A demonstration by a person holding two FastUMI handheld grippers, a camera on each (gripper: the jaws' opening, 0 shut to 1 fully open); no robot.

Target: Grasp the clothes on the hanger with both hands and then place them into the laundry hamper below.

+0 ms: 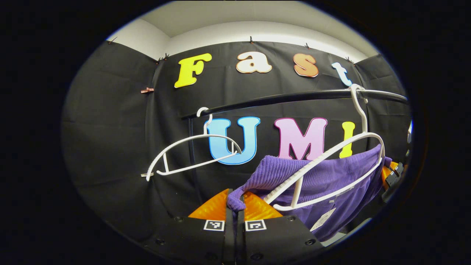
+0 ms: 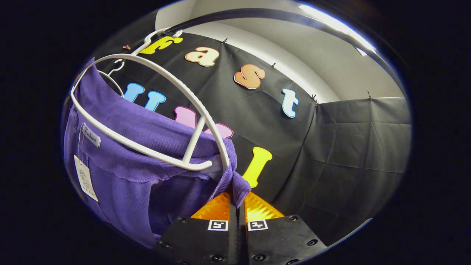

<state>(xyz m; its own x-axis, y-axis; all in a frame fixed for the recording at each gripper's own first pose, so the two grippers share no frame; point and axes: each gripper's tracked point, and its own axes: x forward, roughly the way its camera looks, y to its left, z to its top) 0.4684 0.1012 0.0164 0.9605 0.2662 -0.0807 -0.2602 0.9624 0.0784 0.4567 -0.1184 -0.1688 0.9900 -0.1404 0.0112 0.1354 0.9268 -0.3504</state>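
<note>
Black cloth wraps the booth on all sides, with a strip of pale wall above it, so we've got open room mostly to the left of the rail in the left gripper view. Our left gripper sits at the bottom there, fingers pinched tight together on a bunched corner of the purple garment. That garment hangs on a white hanger hooked over the black rail, which runs roughly across the view and climbs a bit to the right. The hanger's long axis slants from low near our fingers up to the right, and the fabric drapes down along it. An empty white hanger hangs further left on the same rail, well apart from the garment, so it's not really in the way. At the far right edge we can see the other gripper tucked against the cloth.

Over in the right gripper view, our right gripper is likewise clamped on the opposite corner of the purple garment, just below the hanger's end. The white hanger arcs up and left from there towards its hook on the rail, which sweeps overhead. A white label and a paper tag dangle off the fabric at left. To the right it's just bare cloth wall, plenty of room.
</note>
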